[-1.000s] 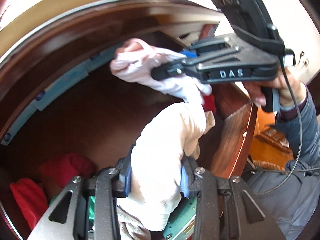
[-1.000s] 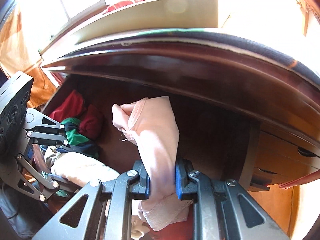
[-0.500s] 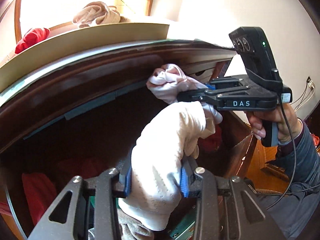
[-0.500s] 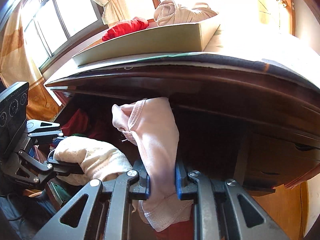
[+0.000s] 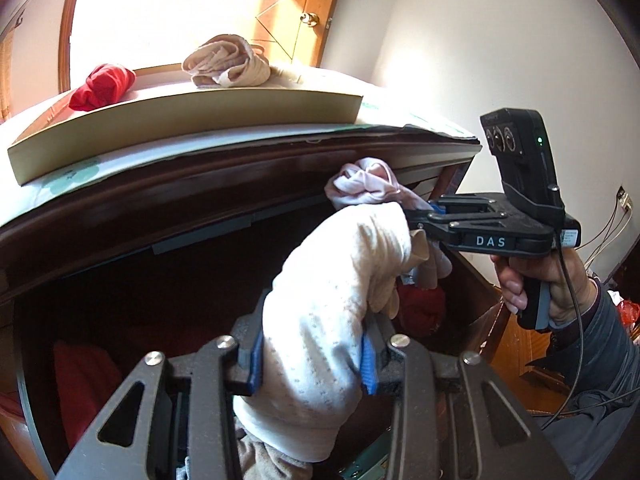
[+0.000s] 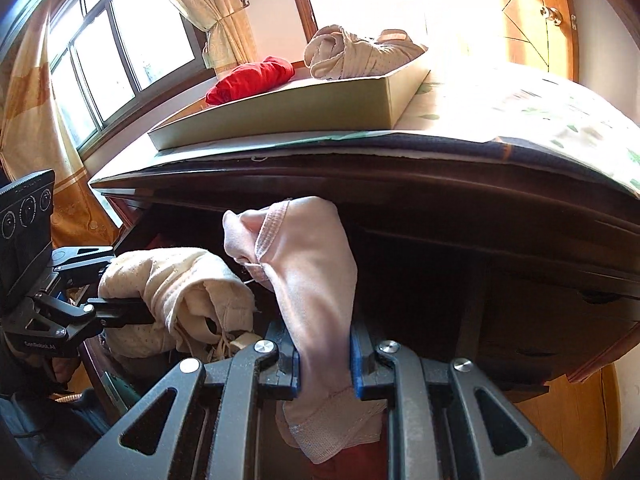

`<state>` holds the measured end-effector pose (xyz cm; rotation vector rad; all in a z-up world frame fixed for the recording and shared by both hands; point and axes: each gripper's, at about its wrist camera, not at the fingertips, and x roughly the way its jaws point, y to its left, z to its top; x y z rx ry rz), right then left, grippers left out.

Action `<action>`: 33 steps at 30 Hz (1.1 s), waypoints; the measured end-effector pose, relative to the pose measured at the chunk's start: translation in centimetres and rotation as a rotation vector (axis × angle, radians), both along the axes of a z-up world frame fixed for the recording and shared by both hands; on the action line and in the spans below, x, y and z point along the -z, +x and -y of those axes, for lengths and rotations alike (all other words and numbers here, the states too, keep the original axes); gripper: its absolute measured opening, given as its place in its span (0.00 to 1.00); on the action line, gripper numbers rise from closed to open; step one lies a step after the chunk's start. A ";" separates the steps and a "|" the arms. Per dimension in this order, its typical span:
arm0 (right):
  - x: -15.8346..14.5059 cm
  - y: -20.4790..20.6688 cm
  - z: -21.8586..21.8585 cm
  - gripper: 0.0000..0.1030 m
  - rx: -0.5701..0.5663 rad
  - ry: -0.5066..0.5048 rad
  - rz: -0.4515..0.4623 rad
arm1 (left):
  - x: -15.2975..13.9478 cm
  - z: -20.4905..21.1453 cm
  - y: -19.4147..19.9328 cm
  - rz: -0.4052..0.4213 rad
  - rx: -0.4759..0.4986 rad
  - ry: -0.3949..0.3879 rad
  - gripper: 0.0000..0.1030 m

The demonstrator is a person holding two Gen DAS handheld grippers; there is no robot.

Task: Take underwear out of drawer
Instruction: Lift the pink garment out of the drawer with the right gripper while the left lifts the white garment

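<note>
My left gripper is shut on cream dotted underwear, held up in front of the open dark wooden drawer. It also shows in the right wrist view. My right gripper is shut on pink underwear, lifted just below the dresser's top edge; the pink underwear also shows in the left wrist view. Red underwear lies inside the drawer at the left, and another red piece lies at the right.
A shallow beige box stands on the dresser top and holds red underwear and beige underwear. A floral cloth covers the top. A window with curtains is at the left, a wooden door behind.
Both grippers have risen out of the drawer with their underwear, from inside the drawer to the level of the dresser's top edge. The box on top has come into view.
</note>
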<state>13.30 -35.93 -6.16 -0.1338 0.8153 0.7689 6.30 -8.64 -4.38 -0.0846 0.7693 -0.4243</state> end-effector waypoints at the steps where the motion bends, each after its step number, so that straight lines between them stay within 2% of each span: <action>1: -0.1 -0.1 0.0 0.19 0.000 0.003 0.004 | 0.0 0.1 0.0 0.005 -0.004 -0.003 0.34; 23: -0.7 -1.0 0.6 0.19 -0.009 0.069 0.052 | -1.0 -1.8 -1.7 0.124 -0.084 -0.083 0.34; 33: -1.3 -1.6 0.6 0.19 -0.011 0.079 0.095 | -1.5 -1.7 -2.7 0.195 -0.116 -0.063 0.34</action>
